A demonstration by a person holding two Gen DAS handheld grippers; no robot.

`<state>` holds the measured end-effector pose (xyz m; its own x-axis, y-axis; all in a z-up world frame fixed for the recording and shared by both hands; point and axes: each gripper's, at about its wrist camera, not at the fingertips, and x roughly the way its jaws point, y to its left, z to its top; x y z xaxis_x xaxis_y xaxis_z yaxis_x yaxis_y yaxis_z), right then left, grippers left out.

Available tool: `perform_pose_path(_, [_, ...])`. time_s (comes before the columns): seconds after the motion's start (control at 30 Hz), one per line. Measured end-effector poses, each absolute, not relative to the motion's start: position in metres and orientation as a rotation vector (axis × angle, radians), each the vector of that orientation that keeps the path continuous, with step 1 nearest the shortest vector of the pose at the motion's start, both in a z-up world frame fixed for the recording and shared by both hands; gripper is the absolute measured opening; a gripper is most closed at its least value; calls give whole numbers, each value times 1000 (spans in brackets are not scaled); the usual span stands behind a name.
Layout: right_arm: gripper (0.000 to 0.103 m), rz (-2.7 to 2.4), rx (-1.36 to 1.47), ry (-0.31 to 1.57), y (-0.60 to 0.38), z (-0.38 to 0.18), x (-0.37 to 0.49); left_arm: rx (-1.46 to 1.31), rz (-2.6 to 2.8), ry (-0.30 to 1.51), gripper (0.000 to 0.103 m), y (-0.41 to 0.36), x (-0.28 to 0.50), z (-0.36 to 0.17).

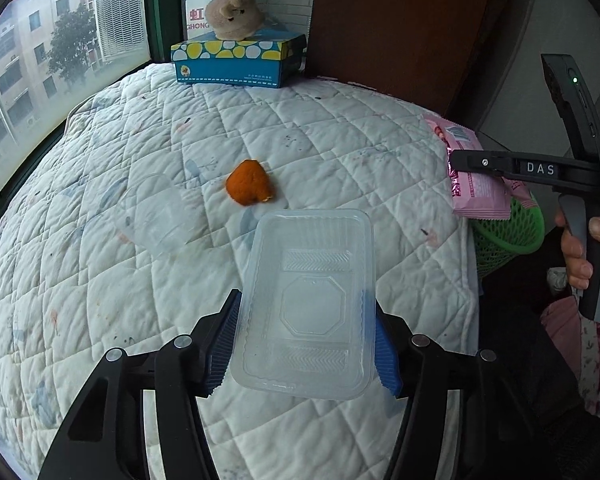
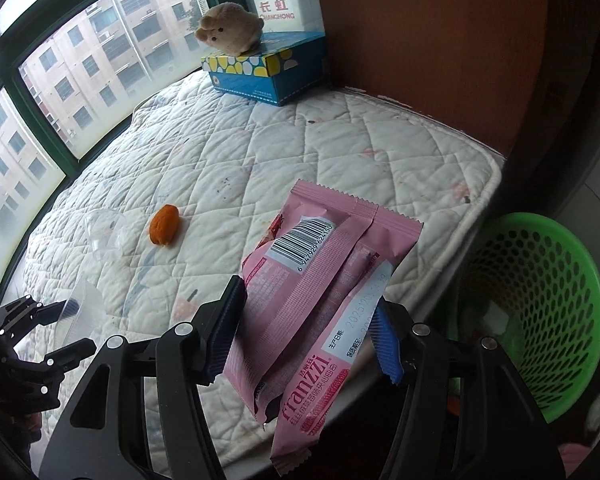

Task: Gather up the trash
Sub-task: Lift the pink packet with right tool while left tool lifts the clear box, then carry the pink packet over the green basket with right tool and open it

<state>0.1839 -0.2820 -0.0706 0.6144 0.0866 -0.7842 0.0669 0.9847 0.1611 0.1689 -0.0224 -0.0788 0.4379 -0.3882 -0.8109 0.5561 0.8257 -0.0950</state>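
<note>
A clear plastic tray [image 1: 306, 304] is held across its width between the jaws of the left gripper [image 1: 306, 340], above the near part of the bed [image 1: 340, 140]. The tray is judged light, thin and springy; a hard squeeze would likely buckle its walls, so the long side rims are the sensible place for a hold. A pink snack wrapper [image 2: 312, 300] is clamped between the jaws of the right gripper [image 2: 304, 340], over the right edge of the bed and just left of the green basket [image 2: 540, 300]. The wrapper looks soft, crinkly and slippery, with a barcode and printed text; it is judged nearly weightless and apt to slide unless pinched across its middle. An orange peel [image 1: 249, 182] is left on the quilt near the middle, and a clear plastic cup [image 1: 156, 216] lies to its left. Both are probably light; the cup is likely easily crushed and best taken by the rim.
</note>
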Motion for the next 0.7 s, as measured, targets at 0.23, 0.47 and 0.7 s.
perform_pose_path(0.23, [59,-37,185,895,-322,-69,161,182,-625,921,57,-69,157,-70])
perform_pose_path(0.47, [60,-106,214,889,-368,-71,141,182,-677,914,57,-116,144,-64])
perform_pose_path(0.7, [62,-183,220,896,-406,-78,126,188,-722,911,57,-153,135,-57])
